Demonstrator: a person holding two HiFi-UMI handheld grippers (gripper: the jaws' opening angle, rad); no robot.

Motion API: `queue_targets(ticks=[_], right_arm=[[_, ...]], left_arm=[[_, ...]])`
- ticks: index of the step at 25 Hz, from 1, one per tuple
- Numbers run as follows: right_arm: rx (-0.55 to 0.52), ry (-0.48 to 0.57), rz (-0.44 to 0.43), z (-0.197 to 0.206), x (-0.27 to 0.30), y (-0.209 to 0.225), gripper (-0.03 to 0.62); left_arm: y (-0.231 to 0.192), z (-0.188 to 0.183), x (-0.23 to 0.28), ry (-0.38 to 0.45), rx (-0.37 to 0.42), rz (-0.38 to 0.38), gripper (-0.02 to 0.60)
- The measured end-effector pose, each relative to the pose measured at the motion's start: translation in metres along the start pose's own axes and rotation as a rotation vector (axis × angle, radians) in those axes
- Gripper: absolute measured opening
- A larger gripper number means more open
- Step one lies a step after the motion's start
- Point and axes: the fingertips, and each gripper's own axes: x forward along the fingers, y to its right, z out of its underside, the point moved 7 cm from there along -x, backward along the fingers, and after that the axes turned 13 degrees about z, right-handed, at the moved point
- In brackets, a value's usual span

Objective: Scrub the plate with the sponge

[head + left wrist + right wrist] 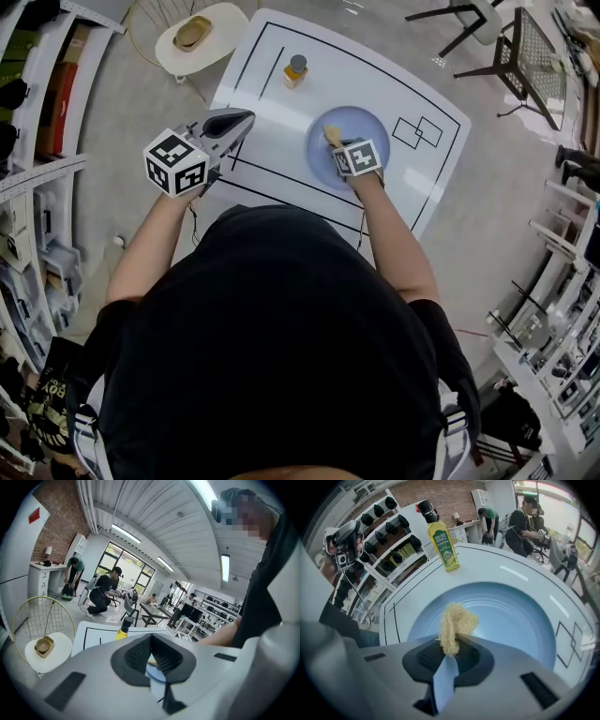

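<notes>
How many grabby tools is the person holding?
2. The left tool is over the left edge of the white table, shut and holding nothing. The right tool is over the blue plate, pinching the yellow sponge. None seem hidden.

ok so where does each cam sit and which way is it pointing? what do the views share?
Head view: on the person's head, facing steeply down at the table; shows torso, both forearms, left gripper, right gripper.
Left gripper view: on the left gripper near the table's left edge, facing across it into the room; shows its shut, empty jaws and a forearm.
Right gripper view: on the right gripper, facing low across the plate; shows its jaws shut on the sponge.
Shared: plate and bottle appear in all three.
</notes>
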Motion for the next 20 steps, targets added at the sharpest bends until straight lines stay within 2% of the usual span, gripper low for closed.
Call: queue_targets(ticks=[9,20], right_arm=[[0.122,0.021,0.039,0.004,-0.007,0.031,0.044],[0.259,0.019,0.071,0.030,-0.014,0.061,0.044]], left_arm=[[0.002,-0.001,0.002,-0.005,-0.001,0.008,0.009],[0.009,-0.003,0.008,-0.013,0.012,0.031,0.009]])
